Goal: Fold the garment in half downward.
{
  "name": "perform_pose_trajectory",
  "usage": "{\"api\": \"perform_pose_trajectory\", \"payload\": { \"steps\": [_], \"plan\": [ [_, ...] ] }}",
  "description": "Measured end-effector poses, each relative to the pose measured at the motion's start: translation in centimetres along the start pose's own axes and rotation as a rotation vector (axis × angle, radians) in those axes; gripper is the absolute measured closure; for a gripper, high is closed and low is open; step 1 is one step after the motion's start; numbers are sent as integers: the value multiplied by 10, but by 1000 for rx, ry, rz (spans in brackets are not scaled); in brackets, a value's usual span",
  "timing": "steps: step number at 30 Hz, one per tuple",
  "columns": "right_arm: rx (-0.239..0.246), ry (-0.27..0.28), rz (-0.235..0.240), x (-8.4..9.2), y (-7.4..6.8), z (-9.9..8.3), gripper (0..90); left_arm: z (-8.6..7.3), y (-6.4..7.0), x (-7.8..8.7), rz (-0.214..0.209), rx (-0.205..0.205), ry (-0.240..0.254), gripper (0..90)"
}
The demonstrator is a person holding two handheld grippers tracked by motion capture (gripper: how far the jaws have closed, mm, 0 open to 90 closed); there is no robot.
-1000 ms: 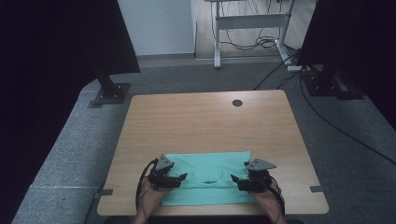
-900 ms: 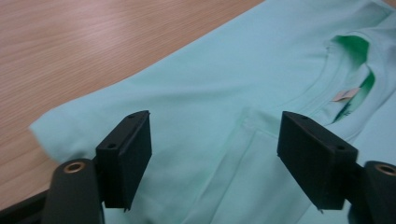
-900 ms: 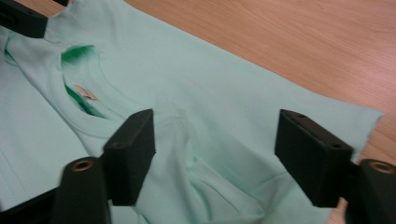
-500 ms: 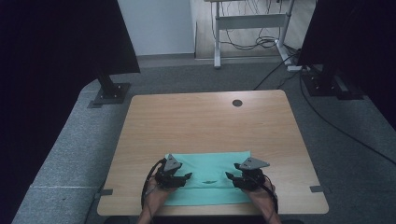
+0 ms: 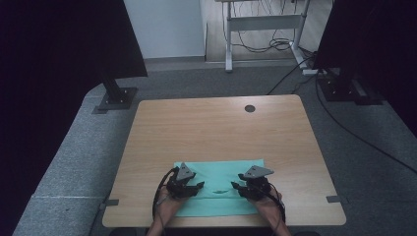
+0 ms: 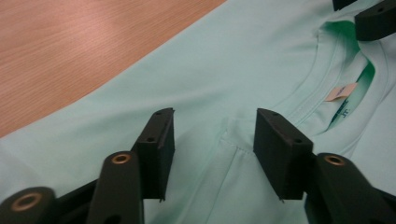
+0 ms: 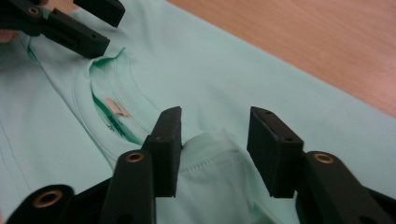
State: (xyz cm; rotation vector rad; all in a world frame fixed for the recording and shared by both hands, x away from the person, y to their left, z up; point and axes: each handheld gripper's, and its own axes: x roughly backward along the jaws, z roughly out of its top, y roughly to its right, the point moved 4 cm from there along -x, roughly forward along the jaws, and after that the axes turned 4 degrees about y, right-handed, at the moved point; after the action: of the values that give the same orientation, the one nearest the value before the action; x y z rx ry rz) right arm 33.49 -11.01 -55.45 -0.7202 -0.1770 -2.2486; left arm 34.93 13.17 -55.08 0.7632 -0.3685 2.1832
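Note:
A mint-green T-shirt [image 5: 221,169] lies flat at the near edge of the wooden table [image 5: 211,128], its collar [image 6: 327,88] and neck label [image 7: 116,107] facing up. My left gripper [image 5: 199,187] rests on the shoulder to the left of the collar. In the left gripper view its jaws [image 6: 215,140] have just been closing and are still apart, with a low ridge of cloth between them. My right gripper [image 5: 236,187] sits on the other shoulder. Its jaws [image 7: 215,140] have also been closing, and a raised pucker of fabric touches one pad.
Bare wood stretches beyond the shirt to a round cable hole [image 5: 250,108] near the far edge. Dark panels on floor stands [image 5: 115,96] flank the table on grey carpet. Another desk's legs and cables [image 5: 265,44] stand behind.
Both grippers have slid inward along the shirt toward the collar, the right one farther. The jaws of both have narrowed, and the cloth has bunched between them.

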Motion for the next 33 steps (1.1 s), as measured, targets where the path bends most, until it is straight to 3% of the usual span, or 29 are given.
{"api": "perform_pose_trajectory", "payload": {
  "steps": [4, 5, 8, 13, 21, 33],
  "plan": [
    [13, -14, -1, -4, -2, -3, 684, -1, 6, 0, -10, -7, 5, 620],
    [13, -14, -1, -4, -2, -3, 684, -1, 6, 0, -10, -7, 5, 682],
    [18, -13, -1, -3, -3, -4, 763, -2, 6, -1, -30, 12, 3, 717],
    [25, -10, 1, -3, -5, -4, 816, -3, 4, 0, -36, 35, 9, 796],
    [25, 3, 12, 1, -8, -2, 840, 0, 7, 6, -38, 24, 23, 866],
    [26, 38, 14, 17, -19, -5, 835, -3, 21, 22, -48, 15, 36, 870]
  ]
}}
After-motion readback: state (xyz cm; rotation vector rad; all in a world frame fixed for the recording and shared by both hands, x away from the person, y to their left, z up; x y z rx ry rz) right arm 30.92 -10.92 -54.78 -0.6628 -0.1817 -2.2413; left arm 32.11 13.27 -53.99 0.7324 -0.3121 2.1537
